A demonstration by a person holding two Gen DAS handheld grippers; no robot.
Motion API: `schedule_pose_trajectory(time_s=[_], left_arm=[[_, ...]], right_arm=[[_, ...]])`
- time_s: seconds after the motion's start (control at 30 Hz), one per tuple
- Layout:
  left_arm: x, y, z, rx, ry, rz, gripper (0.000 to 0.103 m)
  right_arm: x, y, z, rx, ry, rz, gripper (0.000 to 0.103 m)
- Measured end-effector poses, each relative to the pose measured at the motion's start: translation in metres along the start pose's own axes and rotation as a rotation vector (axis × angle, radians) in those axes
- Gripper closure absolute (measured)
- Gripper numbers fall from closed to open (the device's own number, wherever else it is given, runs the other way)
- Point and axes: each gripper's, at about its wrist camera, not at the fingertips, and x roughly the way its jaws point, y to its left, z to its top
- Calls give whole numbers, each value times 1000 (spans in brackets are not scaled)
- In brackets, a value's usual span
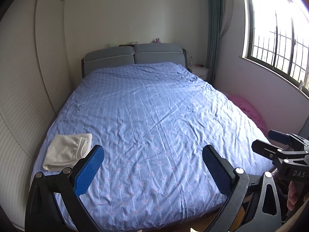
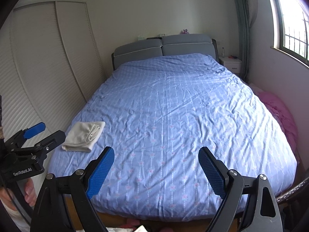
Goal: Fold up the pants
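Left gripper (image 1: 152, 166) and right gripper (image 2: 156, 169) spread wide, nothing held; folded pants (image 2: 84, 136) (cream) left untouched on bed (image 2: 173, 106).

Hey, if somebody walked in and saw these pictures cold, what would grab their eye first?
Most likely the big bed with its wrinkled blue patterned cover, filling the middle of both views. Next, the folded white pants lying alone near the bed's front left corner. Then the left gripper and right gripper, both with blue-padded jaws wide open and empty, hovering over the foot of the bed.
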Motion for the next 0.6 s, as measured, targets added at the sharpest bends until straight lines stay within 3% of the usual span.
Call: schedule_pose_trajectory(time_s=[0.6], left_arm=[[0, -7, 8, 32, -31, -12, 0]], right_arm=[[-5, 5, 4, 17, -28, -22, 14]])
